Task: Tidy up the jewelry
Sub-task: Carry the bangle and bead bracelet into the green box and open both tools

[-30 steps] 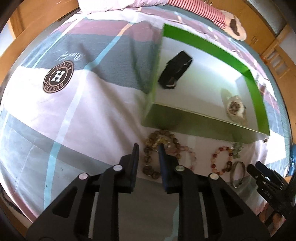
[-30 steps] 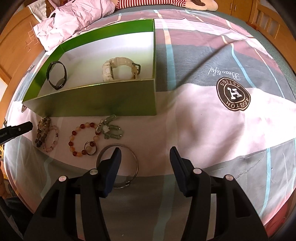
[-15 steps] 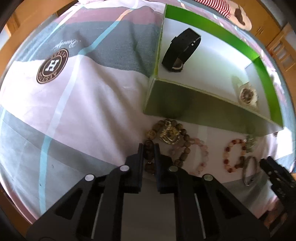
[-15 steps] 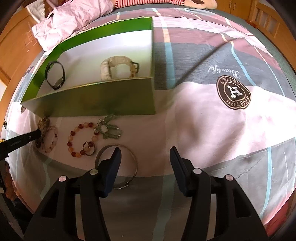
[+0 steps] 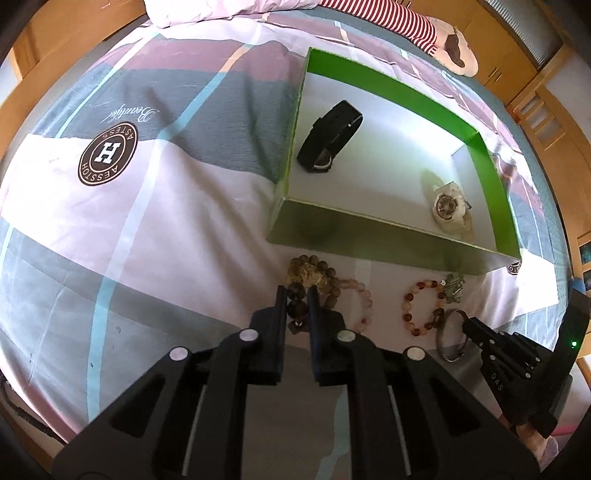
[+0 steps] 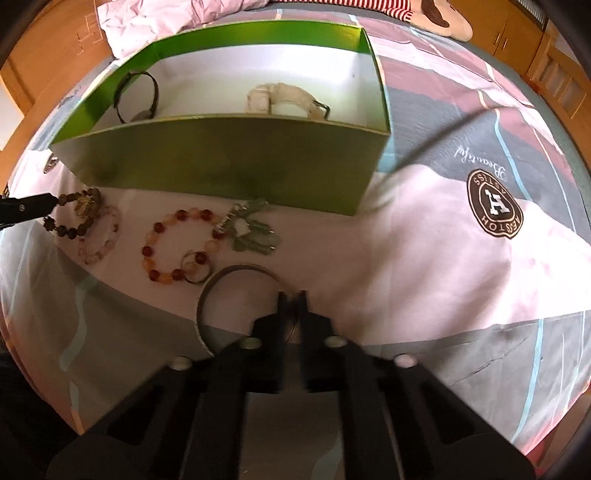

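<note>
On the bedspread, in front of the green box (image 5: pixel 388 242), lies a row of jewelry. My left gripper (image 5: pixel 296 295) is shut on the dark brown bead bracelet (image 5: pixel 295 308), whose gold charm (image 5: pixel 308 277) lies just ahead. A pink bead bracelet (image 5: pixel 364 299) touches it. To the right are a red bead bracelet (image 6: pixel 177 247), a green charm (image 6: pixel 255 232) and a small ring (image 6: pixel 195 267). My right gripper (image 6: pixel 291 301) points steeply down, its jaws closing tight on the right rim of the silver bangle (image 6: pixel 205 295). Its tip (image 5: pixel 471 326) also shows in the left wrist view.
Inside the green box (image 6: pixel 221 166) lie a black watch (image 5: pixel 330 136) and a white watch (image 5: pixel 448 206). A round brown logo (image 5: pixel 108 154) marks the checked bedspread to the left. Pillows, a striped plush toy (image 5: pixel 424 27) and wooden furniture lie beyond the box.
My right jaws went from wide open over the bangle to closed on its rim. My left jaws closed on the brown beads.
</note>
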The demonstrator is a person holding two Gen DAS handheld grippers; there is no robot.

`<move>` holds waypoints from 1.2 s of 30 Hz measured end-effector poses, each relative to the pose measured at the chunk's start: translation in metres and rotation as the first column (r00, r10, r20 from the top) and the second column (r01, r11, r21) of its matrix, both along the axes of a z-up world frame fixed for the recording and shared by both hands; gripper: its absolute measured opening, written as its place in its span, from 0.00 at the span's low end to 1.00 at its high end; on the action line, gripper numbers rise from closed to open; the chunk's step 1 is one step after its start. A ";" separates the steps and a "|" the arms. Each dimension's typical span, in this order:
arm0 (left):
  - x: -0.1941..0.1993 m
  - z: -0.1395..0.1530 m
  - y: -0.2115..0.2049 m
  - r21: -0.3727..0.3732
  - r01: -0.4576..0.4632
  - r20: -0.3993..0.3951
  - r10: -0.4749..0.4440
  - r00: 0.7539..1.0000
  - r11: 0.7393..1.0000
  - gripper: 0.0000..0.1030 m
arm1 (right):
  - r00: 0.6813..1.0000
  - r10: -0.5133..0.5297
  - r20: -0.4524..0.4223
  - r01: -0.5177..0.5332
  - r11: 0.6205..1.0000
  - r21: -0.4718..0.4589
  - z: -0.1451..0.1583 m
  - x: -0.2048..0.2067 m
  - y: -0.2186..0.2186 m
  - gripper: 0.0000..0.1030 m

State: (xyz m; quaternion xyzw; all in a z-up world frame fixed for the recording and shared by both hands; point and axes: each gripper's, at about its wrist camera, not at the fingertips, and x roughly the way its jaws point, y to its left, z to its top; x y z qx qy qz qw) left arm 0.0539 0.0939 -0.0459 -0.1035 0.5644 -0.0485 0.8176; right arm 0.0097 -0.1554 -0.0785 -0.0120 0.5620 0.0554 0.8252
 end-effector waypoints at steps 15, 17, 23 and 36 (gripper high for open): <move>-0.012 0.071 -0.036 -0.040 0.107 0.223 -0.096 0.970 0.993 0.11 | 0.980 0.021 0.197 -0.034 0.997 0.067 0.059 -0.005 0.009 0.03; -0.010 0.076 -0.040 -0.049 0.119 0.230 -0.105 0.967 0.992 0.11 | 0.979 0.016 0.205 -0.033 0.996 0.082 0.062 -0.002 0.010 0.03; 0.001 0.099 -0.048 -0.024 0.130 0.302 -0.117 0.946 0.991 0.11 | 0.965 -0.014 0.261 -0.019 0.992 0.123 0.090 0.013 0.003 0.03; 0.048 0.073 -0.048 0.107 0.058 0.281 -0.086 0.956 0.993 0.11 | 0.943 -0.042 0.331 0.001 0.992 0.122 0.088 0.073 0.018 0.03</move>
